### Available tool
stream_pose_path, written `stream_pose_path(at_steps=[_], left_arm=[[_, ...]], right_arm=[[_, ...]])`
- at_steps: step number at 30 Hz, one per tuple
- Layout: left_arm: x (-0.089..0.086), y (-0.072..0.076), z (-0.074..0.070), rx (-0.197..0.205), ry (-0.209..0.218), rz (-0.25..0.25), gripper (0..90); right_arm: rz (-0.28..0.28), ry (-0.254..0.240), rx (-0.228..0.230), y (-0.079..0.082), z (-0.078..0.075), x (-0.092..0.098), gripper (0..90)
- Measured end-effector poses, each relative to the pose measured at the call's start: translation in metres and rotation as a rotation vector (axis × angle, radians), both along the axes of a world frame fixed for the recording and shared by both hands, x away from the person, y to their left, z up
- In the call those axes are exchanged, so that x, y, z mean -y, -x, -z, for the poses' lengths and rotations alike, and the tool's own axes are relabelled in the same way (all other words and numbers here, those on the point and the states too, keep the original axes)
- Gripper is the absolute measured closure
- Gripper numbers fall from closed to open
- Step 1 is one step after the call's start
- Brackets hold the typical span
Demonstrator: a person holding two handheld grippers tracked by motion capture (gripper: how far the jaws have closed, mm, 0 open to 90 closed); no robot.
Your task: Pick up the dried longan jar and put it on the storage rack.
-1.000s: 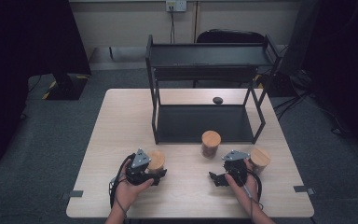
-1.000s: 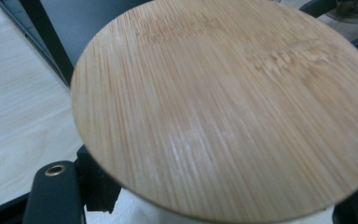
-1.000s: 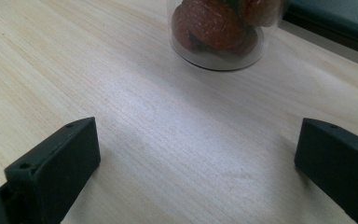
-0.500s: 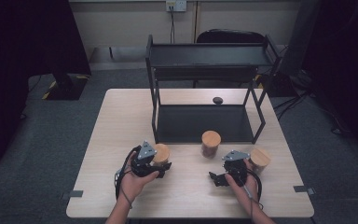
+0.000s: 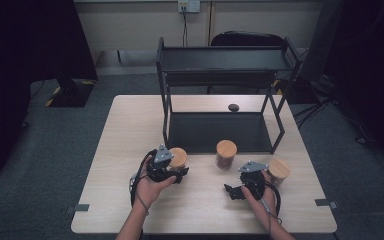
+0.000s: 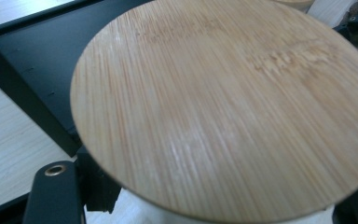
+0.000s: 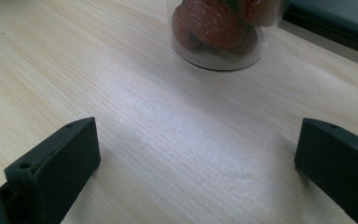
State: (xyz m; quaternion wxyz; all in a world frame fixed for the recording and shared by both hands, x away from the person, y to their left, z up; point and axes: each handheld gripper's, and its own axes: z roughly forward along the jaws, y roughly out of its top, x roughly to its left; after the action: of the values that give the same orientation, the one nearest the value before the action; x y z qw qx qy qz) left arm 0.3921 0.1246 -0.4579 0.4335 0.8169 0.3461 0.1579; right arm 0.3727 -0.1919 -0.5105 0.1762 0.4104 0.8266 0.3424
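Far left of the high view: dark floor and a black stand base point(image 5: 75, 92) beyond the wooden table point(image 5: 125, 130).

Left of centre on the table: a left hand point(image 5: 147, 189) wrapped around the left gripper point(image 5: 176, 172), grey three-cornered plate on top, cable looping beside the wrist. Closed on a bamboo-lidded jar point(image 5: 178, 158), just in front of the black shelf rack point(image 5: 220, 65). In the left gripper view: round bamboo lid point(image 6: 223, 107) seen from close above, pale jar body just below its rim, one black jaw at the lower left corner against the jar's side, dark rack base and light tabletop behind.

Centre: a second jar point(image 5: 226, 153) with bamboo lid, standing upright on the table at the front edge of the rack's lower tray, between the two grippers and touching neither. Through its clear wall, reddish-brown wrinkled fruit point(image 7: 214, 23) in the right gripper view. Farther back, a small dark object point(image 5: 233, 107) on the table under the upper shelf.

Right of centre: right hand point(image 5: 256, 190) on the right gripper point(image 5: 232, 191), pointing leftward over bare tabletop. Jaws spread wide, nothing between them, the fruit jar well ahead of the tips.

Just right of that hand: a third lidded jar point(image 5: 279, 170), upright near the rack's front right leg.
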Motion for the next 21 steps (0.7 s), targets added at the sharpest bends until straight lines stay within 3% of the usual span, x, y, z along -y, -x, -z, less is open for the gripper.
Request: stream_pose_path(at_steps=[21], left_arm=[[0.018, -0.029, -0.003, 0.009, -0.017, -0.024, 26.0]], right_arm=[[0.0, 0.0, 0.0, 0.0, 0.0, 0.0, 0.0]])
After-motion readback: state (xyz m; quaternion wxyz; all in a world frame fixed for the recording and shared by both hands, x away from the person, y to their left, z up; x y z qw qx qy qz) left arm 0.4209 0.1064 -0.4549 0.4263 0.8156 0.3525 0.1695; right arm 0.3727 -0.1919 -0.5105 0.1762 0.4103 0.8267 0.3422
